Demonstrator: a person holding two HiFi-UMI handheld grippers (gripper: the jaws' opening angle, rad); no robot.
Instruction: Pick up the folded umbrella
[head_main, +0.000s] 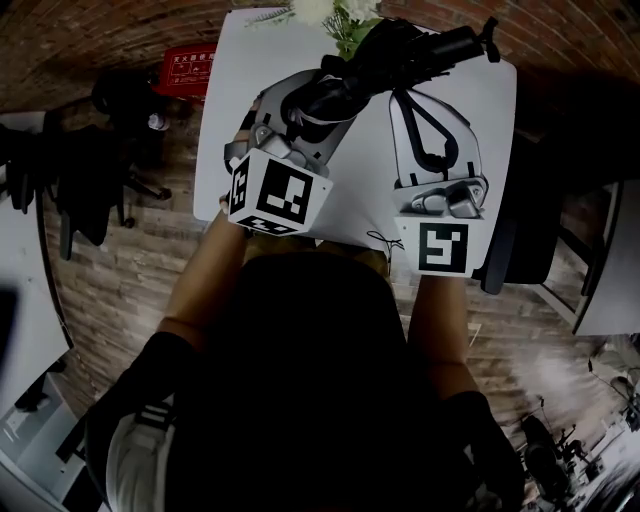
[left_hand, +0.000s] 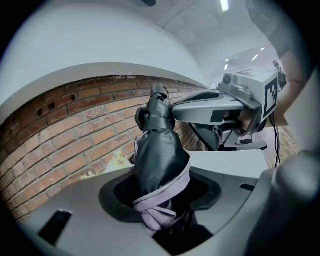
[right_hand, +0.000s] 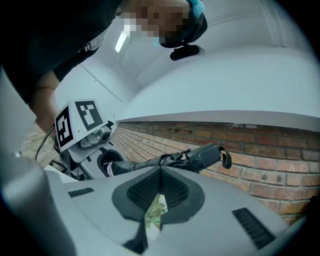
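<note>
Clamping the cloth end of the folded umbrella (left_hand: 157, 150), the left gripper (left_hand: 161, 197) has its jaws half apart around the bundle. The handle therefore sticks out toward two o'clock, seemingly clear of the white table (head_main: 235, 110). The right gripper (right_hand: 159, 175), at five o'clock of the handle, has its jaws together on nothing, probably standing by as support.

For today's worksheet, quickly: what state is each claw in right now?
Left claw: closed on the folded umbrella.
Right claw: closed, holding nothing.
</note>
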